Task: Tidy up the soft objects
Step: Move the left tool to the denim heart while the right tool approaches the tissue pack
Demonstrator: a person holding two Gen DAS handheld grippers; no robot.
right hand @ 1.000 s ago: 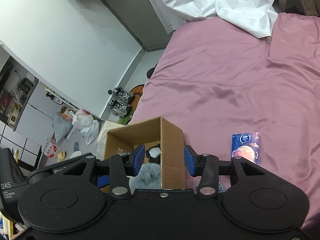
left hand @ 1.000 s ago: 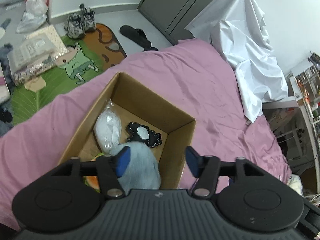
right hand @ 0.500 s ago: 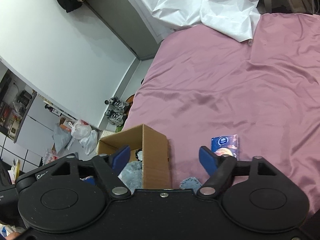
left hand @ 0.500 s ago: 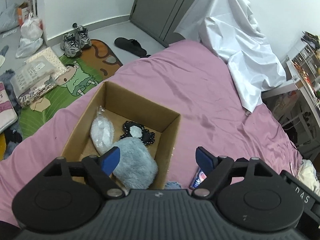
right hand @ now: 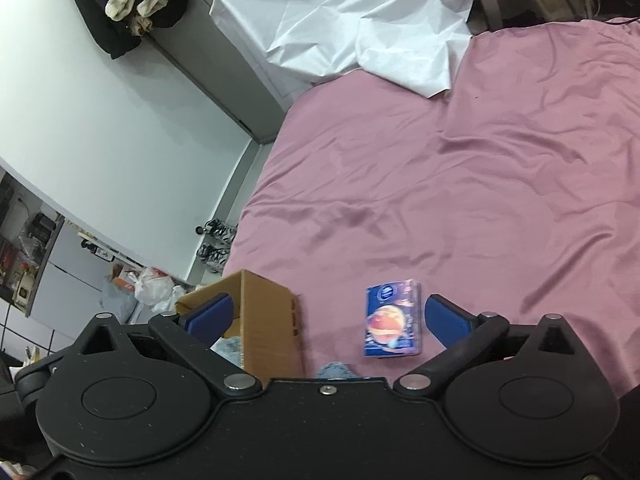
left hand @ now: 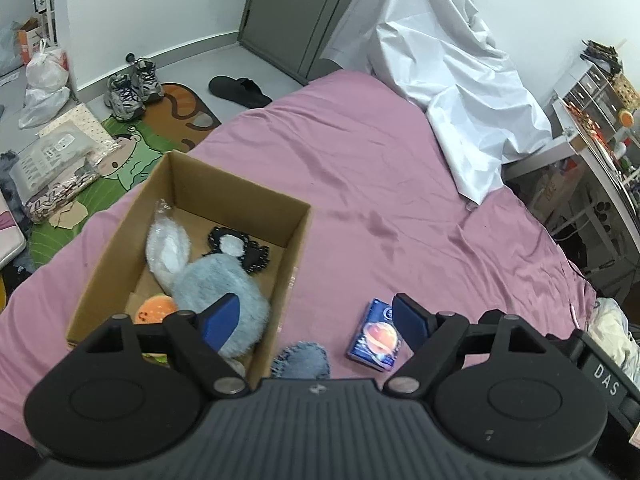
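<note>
The blue tissue pack (right hand: 393, 322) lies on the pink sheet just right of the cardboard box (right hand: 269, 322), long axis pointing away, framed between the right gripper (right hand: 325, 315) jaws, empty and opening wide; the left gripper (left hand: 316, 316), wide and empty, is offset boxward.

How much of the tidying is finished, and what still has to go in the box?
Done: the cardboard box already holds a grey fluffy toy, a white bagged bundle, a black-and-white piece and an orange toy.

In hand: nothing; the left gripper is empty and open, the right gripper empty, its jaws opening.

Left: a denim piece and a blue packet on the pink bedsheet.
</note>
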